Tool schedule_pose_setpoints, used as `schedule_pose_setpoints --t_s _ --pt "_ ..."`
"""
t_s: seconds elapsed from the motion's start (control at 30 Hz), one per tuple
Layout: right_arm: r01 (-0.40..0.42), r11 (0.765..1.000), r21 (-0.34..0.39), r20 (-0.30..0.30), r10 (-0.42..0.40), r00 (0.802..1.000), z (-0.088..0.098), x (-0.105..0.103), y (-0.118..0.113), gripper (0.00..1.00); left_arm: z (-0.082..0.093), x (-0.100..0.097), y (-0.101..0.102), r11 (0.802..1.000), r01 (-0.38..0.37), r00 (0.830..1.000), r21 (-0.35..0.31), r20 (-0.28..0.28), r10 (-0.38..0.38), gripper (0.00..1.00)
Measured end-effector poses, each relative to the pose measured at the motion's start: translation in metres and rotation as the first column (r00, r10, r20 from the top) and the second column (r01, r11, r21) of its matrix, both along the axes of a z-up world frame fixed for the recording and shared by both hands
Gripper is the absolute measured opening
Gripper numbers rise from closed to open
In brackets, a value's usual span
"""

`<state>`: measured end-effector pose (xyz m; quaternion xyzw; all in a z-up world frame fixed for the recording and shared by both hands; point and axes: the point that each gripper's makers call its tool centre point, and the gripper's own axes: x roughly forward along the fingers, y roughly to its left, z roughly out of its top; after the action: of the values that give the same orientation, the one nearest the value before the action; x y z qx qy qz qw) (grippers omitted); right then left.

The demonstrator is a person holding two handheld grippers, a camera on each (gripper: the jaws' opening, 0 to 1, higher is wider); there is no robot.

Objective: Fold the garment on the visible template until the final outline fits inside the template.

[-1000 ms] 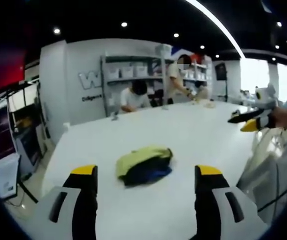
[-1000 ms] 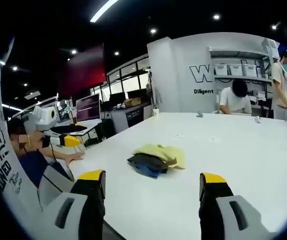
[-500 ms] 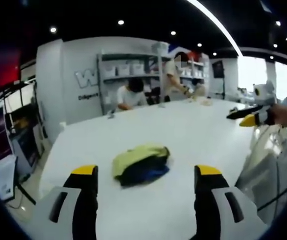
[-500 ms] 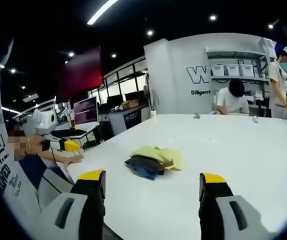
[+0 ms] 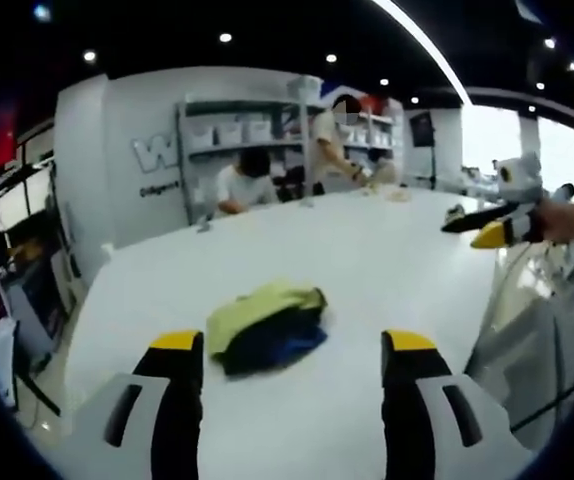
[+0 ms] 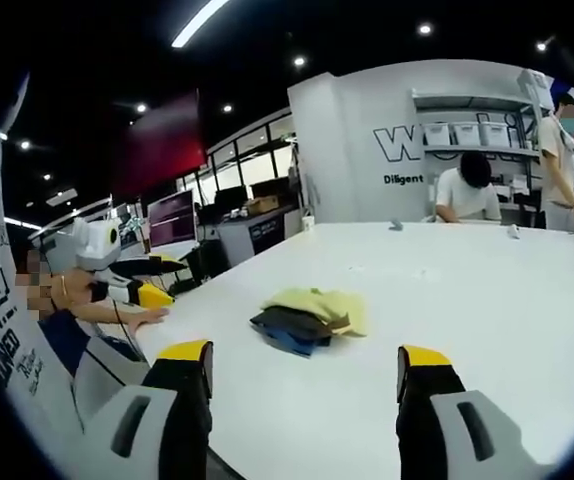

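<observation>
A small folded garment bundle [image 5: 264, 325], yellow-green on top with dark and blue layers under it, lies on the white table [image 5: 387, 260]. In the left gripper view my left gripper [image 5: 293, 345] is open, held back from the bundle with nothing between its yellow-tipped jaws. The right gripper [image 5: 482, 229] shows at the far right there, held in a hand. In the right gripper view the same bundle [image 6: 307, 315] lies ahead of my open right gripper [image 6: 305, 358], and the left gripper [image 6: 137, 285] shows at the left. No template outline is discernible on the table.
Two people [image 5: 242, 185] work at the far end of the table by grey shelving [image 5: 227, 140] with white bins. Monitors and desks [image 6: 172, 225] stand beyond the table's left edge in the right gripper view. A sleeve [image 6: 72, 340] rests near that edge.
The left gripper view has drifted, so the bundle sits a little more to the left and lower. The bundle itself has not moved. Both grippers stay open.
</observation>
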<state>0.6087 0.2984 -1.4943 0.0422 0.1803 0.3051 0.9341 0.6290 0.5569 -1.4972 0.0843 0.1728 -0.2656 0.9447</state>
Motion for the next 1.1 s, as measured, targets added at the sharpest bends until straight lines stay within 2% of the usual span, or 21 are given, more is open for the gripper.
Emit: schedule_pose_setpoints --t_s 0.1,0.27,0.4,0.67,0.77,0.87,0.97,1.1 --pt "0.01 1.0 0.0 0.001 -0.01 1.0 -0.001 0.003 -0.002 0.73 -0.002 0.012 0.0 1.0 0.01 1.0 0.001 0.003 -0.01 0.65" --pt "0.02 1.0 0.003 0.002 -0.02 1.0 -0.001 0.009 -0.008 0.73 -0.001 0.016 -0.017 0.999 0.042 0.999 0.001 -0.002 -0.042 0.61" --pt "0.041 0.999 0.012 0.007 -0.041 0.999 -0.002 0.014 -0.014 0.73 -0.002 0.029 -0.034 0.998 0.053 0.998 -0.031 -0.015 -0.053 0.6" --pt "0.07 0.998 0.008 -0.016 -0.069 0.997 -0.007 0.017 -0.023 0.73 -0.015 0.053 -0.059 0.993 0.11 0.992 -0.031 -0.053 -0.112 0.56" --pt "0.083 0.996 0.012 -0.023 -0.082 0.996 -0.009 0.023 -0.027 0.72 -0.022 0.069 -0.065 0.991 0.131 0.989 -0.02 -0.065 -0.132 0.56" --pt "0.088 0.996 0.027 -0.024 -0.088 0.996 -0.008 0.026 -0.025 0.72 -0.027 0.081 -0.07 0.99 0.138 0.989 0.008 -0.063 -0.137 0.56" --pt "0.088 0.996 0.021 -0.025 -0.088 0.996 -0.009 0.028 -0.023 0.72 -0.028 0.092 -0.085 0.988 0.154 0.986 -0.004 -0.059 -0.154 0.55" --pt "0.092 0.995 0.025 -0.032 -0.091 0.995 -0.01 0.03 -0.022 0.72 -0.031 0.101 -0.094 0.985 0.171 0.984 -0.01 -0.051 -0.171 0.54"
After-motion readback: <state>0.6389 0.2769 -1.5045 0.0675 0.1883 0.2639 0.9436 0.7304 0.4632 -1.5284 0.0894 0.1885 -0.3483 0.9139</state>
